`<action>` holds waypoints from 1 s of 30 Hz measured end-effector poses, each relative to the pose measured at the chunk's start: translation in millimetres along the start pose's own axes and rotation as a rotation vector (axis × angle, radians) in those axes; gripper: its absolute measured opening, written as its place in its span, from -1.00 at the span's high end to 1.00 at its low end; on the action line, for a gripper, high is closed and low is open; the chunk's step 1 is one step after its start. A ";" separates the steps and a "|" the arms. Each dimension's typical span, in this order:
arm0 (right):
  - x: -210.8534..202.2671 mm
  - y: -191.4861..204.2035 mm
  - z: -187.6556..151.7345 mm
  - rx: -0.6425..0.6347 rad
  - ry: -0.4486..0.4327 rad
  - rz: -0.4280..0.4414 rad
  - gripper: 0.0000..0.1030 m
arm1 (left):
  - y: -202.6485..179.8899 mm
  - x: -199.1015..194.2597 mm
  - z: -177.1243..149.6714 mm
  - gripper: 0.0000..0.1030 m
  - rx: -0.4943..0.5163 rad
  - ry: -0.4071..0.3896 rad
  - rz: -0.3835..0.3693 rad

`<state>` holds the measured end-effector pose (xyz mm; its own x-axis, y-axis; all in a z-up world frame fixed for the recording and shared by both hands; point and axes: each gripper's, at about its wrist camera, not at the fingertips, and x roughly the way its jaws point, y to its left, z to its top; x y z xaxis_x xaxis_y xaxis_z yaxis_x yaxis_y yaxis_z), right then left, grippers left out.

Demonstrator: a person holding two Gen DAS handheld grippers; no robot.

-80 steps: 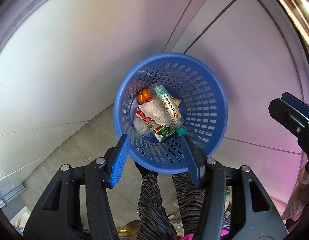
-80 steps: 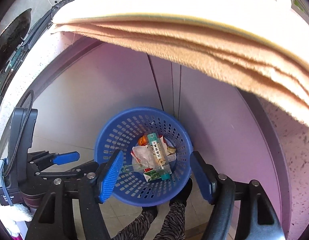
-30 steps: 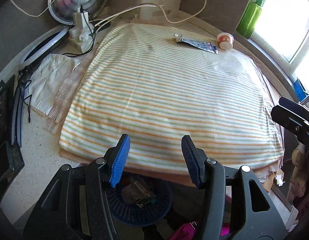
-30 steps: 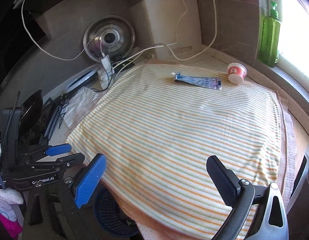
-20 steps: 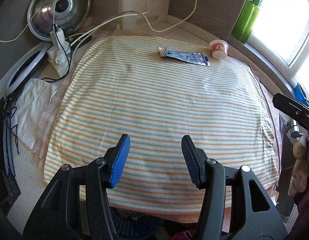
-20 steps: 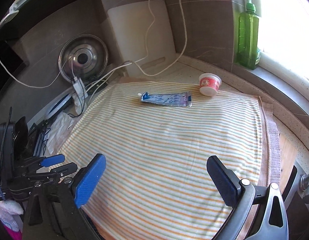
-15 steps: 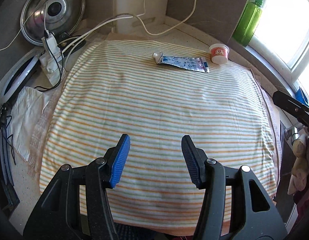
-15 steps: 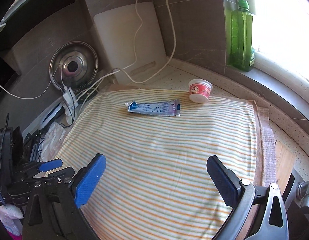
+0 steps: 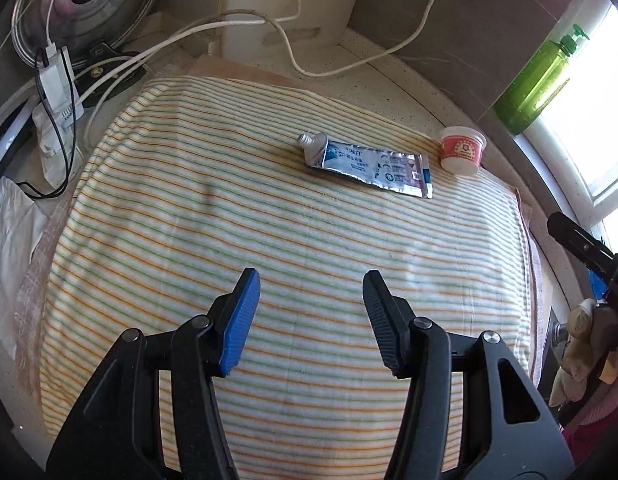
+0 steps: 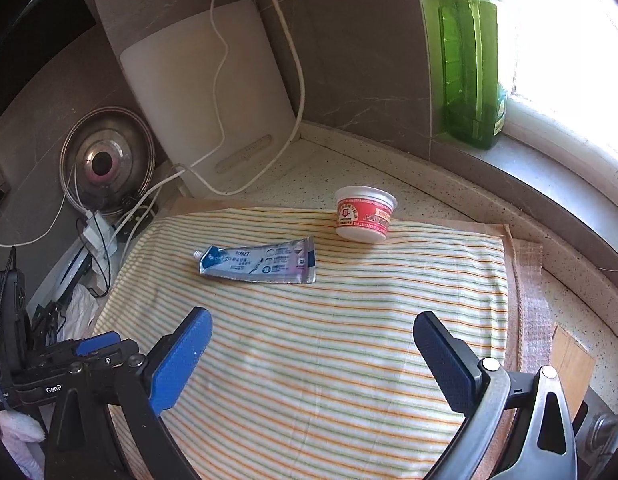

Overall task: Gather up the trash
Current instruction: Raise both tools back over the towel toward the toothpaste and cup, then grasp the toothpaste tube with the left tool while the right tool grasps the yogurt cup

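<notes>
Both the left gripper (image 9: 311,316) and right gripper (image 10: 311,354) hover wide and empty over the striped towel (image 10: 329,320), where the flattened toothpaste tube (image 10: 259,262) looks light, limp and slippery, best pinched across its stiffer neck end, beside a light, crushable cup (image 10: 365,214).

legible text: "genp" in white letters on the black body of the left gripper (image 10: 105,350), seen at the lower left of the right wrist view; the word is cut off after that. flattened silver-blue squeeze tube (image 10: 257,262) on the striped cloth: printed lines and small round icons, too small to read in either view. small white cup with red label (image 10: 364,214) just beside the tube: white characters on the red band, not readable. nothing else carries readable print.
</notes>
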<state>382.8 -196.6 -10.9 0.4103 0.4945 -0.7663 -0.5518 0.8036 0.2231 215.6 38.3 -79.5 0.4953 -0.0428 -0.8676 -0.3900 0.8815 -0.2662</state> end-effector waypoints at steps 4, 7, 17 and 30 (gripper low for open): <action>22.3 -15.8 15.3 0.024 0.030 -0.002 -0.96 | 1.1 20.8 21.7 -0.06 -0.031 0.023 -0.003; 36.6 -26.5 25.2 0.036 0.045 0.004 -0.96 | 1.8 38.0 38.0 -0.06 -0.054 0.043 -0.015; 77.1 -51.0 55.4 0.110 0.083 0.057 -0.92 | 8.1 86.2 75.2 -0.06 -0.157 0.111 -0.059; 126.7 -69.9 77.6 0.205 0.140 0.095 -0.87 | 10.3 116.7 102.7 -0.06 -0.220 0.151 -0.109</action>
<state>529.7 -164.5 -76.8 0.2514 0.5321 -0.8085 -0.4185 0.8129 0.4049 349.1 90.7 -140.4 0.4286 -0.2164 -0.8772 -0.5080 0.7452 -0.4320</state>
